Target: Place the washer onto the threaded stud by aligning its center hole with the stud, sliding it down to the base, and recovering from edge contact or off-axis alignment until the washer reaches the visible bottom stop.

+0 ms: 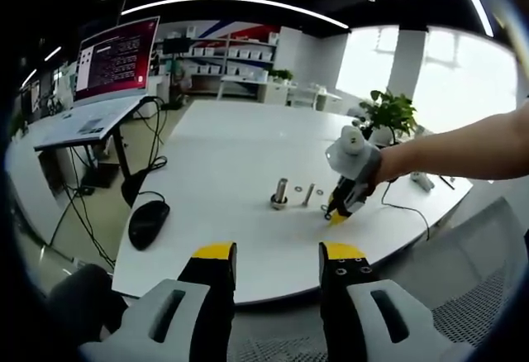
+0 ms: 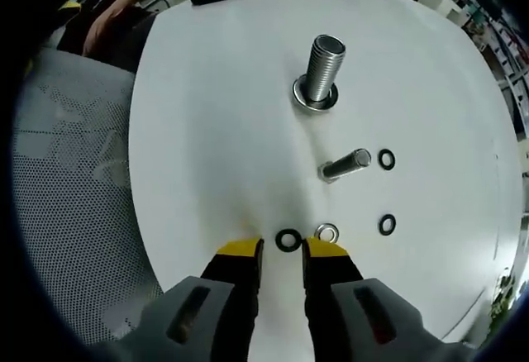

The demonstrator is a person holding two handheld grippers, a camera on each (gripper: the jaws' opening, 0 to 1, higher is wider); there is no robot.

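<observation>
White round-edged worktop [image 2: 215, 130] carries the parts. A large upright threaded steel stud [image 2: 322, 69] stands on a wide flange base toward the far side in the right gripper view; a smaller steel bolt [image 2: 345, 164] lies on its side nearer in. Four rings lie loose: two small black rings [image 2: 386, 159] and [image 2: 387, 224] to the right, a black ring [image 2: 288, 240] and a bright steel washer [image 2: 327, 232] side by side just beyond the yellow jaw tips. The right claw [image 2: 282, 250] is low over the worktop, jaws a little apart with nothing between them, tips close to the black ring and the washer. In the left gripper view the left claw [image 1: 269, 253] hangs back off the near edge, jaws wide apart and empty, looking across at the stud [image 1: 280, 192] and the other gripper, with a black computer mouse [image 1: 148, 221] on the left side. Judged stage: pick-up not yet made; washer is still flat on the worktop, well apart from the stud. Risks: the flat washer may skid away when the jaws close; the neighbouring black ring, nearly touching it, could be caught instead or alongside; a tilted grip would bring the hole off-axis and hang the rim on the top threads.
</observation>
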